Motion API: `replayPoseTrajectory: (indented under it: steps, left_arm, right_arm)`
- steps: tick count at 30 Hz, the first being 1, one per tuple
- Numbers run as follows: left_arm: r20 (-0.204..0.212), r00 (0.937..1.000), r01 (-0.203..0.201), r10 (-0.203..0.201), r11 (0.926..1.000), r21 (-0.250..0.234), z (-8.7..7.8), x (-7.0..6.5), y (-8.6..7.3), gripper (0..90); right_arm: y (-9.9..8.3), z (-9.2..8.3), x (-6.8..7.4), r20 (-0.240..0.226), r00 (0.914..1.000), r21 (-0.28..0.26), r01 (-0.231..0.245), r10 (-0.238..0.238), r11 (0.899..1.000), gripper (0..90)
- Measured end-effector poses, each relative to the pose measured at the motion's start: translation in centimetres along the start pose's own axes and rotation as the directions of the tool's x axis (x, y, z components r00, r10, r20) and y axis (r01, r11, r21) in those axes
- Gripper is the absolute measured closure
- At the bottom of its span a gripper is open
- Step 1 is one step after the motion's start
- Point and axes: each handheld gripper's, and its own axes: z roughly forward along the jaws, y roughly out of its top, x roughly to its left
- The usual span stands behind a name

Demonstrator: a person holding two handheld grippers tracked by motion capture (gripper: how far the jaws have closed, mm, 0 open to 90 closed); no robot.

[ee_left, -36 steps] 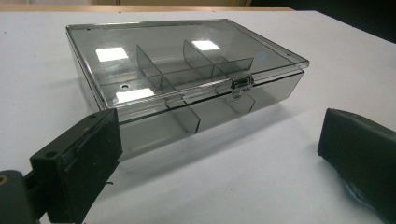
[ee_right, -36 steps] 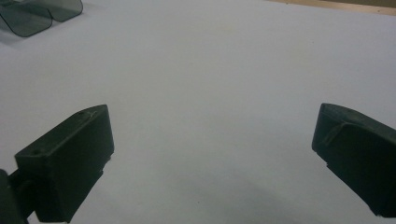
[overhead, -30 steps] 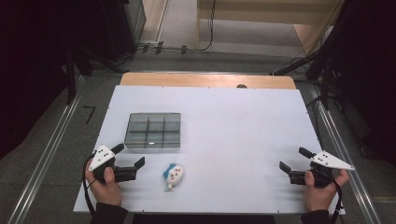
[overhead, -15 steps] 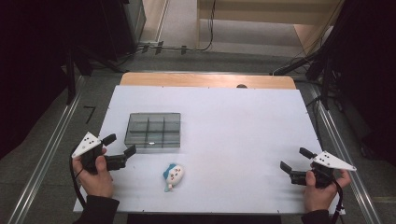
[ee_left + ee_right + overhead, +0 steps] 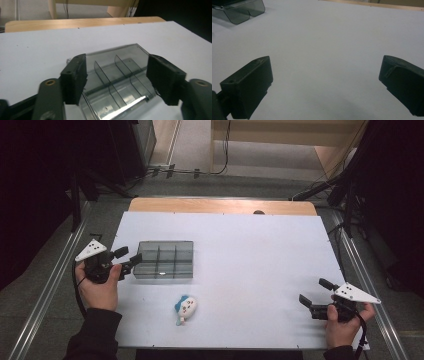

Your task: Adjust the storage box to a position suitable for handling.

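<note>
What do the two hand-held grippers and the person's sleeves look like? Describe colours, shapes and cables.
Each gripper, left and right, has two blocky black jaws, a black body and a pale three-cornered top plate with small dark dots. A black cable loops from the left one. The sleeves are dark.

The left hand-held gripper (image 5: 128,258) is held out with jaws spread wide at the counter's left edge, while the right hand-held gripper (image 5: 314,295) sits gaping near the right corner.

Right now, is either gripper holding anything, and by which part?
Nothing is held. The left gripper is open beside the clear divided box; the right gripper is open over bare table.
</note>
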Motion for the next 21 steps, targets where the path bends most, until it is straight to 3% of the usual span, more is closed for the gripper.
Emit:
replayPoseTrajectory:
  steps: [5, 6, 8, 9, 12, 15, 17, 21]
  left_arm:
    - [-0.030, 0.9993, 0.024, -0.023, 0.9991, 0.036, 0.9, 1.5, 1.2, 55.3]
    - [-0.032, 0.9990, 0.032, -0.031, 0.9989, 0.034, 1.0, 1.8, 1.4, 55.3]
    - [-0.036, 0.9986, 0.042, -0.040, 0.9980, 0.046, 1.3, 2.5, 1.7, 65.7]
    - [-0.044, 0.9980, 0.047, -0.045, 0.9975, 0.052, 1.5, 2.8, 1.8, 65.7]
    - [-0.056, 0.9964, 0.068, -0.064, 0.9956, 0.065, 2.1, 3.8, 2.1, 76.6]
    - [-0.032, 0.9950, 0.097, -0.095, 0.9929, 0.069, 2.8, 4.9, 2.3, 84.5]
    - [-0.037, 0.9927, 0.118, -0.115, 0.9896, 0.083, 3.3, 5.6, 2.4, 89.8]
    - [-0.062, 0.9883, 0.146, -0.140, 0.9819, 0.120, 4.5, 6.8, 2.2, 90.0]
  right_arm:
    - [0.0, -0.1, 0.0, -0.003, 1.0000, -0.005, -0.001, 0.001, 1.000, 0.0]
    - [0.0, -0.1, 0.0, -0.003, 1.0000, -0.005, -0.001, 0.001, 1.000, 0.0]
    - [0.0, 0.0, 0.0, -0.001, 1.0000, -0.001, 0.000, 0.000, 1.000, 0.0]
    - [0.0, 0.0, 0.0, -0.001, 1.0000, -0.001, 0.000, 0.000, 1.000, 0.0]
    - [0.0, 0.0, 0.0, 0.003, 1.0000, 0.003, -0.001, 0.001, 1.000, 0.0]
    - [-0.1, 0.0, 0.0, 0.005, 1.0000, 0.002, -0.001, 0.001, 1.000, 0.0]
    - [-0.1, 0.0, 0.0, 0.008, 1.0000, 0.000, -0.005, 0.005, 1.000, 0.0]
    - [-0.1, 0.0, -0.1, 0.009, 0.9999, -0.004, -0.006, 0.006, 1.000, 0.0]
